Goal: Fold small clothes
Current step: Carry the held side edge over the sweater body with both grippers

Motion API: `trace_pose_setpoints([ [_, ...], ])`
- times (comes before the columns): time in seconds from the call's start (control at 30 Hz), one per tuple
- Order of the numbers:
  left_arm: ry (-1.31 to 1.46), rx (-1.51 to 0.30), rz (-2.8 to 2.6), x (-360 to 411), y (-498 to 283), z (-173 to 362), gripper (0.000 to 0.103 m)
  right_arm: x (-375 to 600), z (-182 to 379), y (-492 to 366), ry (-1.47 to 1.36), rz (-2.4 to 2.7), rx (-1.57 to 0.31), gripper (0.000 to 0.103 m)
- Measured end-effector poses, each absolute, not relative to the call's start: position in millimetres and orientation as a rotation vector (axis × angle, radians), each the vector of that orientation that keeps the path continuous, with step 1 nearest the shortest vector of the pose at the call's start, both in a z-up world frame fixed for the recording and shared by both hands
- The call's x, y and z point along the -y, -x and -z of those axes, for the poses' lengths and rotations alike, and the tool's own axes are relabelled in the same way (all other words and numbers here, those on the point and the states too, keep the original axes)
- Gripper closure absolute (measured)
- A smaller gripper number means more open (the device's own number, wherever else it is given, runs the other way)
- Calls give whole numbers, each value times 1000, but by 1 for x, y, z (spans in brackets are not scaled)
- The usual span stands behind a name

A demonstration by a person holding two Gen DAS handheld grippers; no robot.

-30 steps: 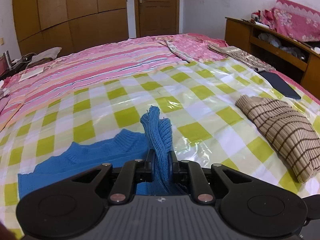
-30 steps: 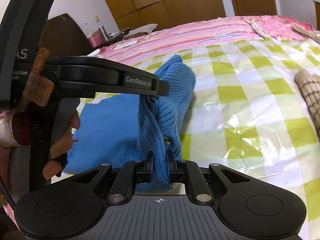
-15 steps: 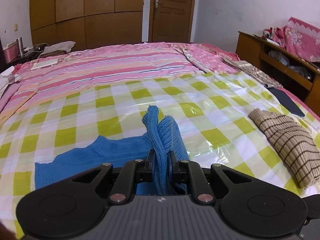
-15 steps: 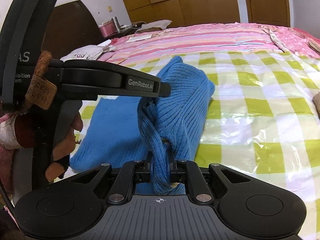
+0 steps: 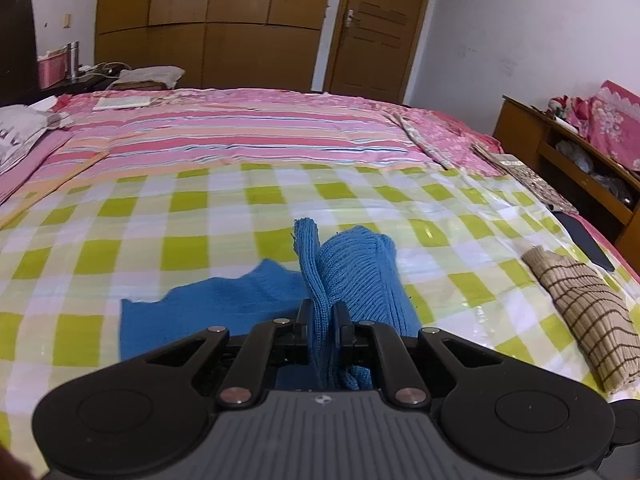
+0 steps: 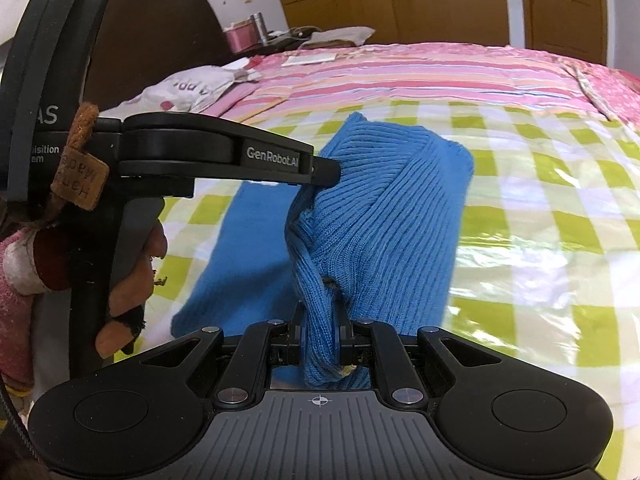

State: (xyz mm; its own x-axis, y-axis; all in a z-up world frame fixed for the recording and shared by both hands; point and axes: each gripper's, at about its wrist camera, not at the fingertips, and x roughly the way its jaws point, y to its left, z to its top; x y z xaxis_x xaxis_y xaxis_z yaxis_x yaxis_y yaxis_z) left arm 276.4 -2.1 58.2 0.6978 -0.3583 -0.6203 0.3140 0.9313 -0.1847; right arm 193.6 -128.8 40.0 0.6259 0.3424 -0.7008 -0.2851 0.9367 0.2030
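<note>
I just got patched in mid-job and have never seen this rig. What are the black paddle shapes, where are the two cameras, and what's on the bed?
No robot arm here: a person holds a hand-held gripper in each hand, each with a camera looking along its fingers. The black shapes are the grippers' own bodies. The left gripper and right gripper are both shut on the blue knit sweater, lifting one edge while the rest lies on the green-checked plastic sheet. The right view also shows the left gripper from the side. A folded brown striped sweater lies apart, to the right.
</note>
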Motion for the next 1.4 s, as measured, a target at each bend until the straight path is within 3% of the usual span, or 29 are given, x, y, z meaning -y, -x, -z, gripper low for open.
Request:
trace_pose_setpoints([
  [0.47,132,-707,297,-60,-279,-41,86,68,-34,-209,14,-414,-850,92],
  [1.4,139,-730,237,-96,-273,-16,86,12,-12,-224,140,-427,-895,92],
])
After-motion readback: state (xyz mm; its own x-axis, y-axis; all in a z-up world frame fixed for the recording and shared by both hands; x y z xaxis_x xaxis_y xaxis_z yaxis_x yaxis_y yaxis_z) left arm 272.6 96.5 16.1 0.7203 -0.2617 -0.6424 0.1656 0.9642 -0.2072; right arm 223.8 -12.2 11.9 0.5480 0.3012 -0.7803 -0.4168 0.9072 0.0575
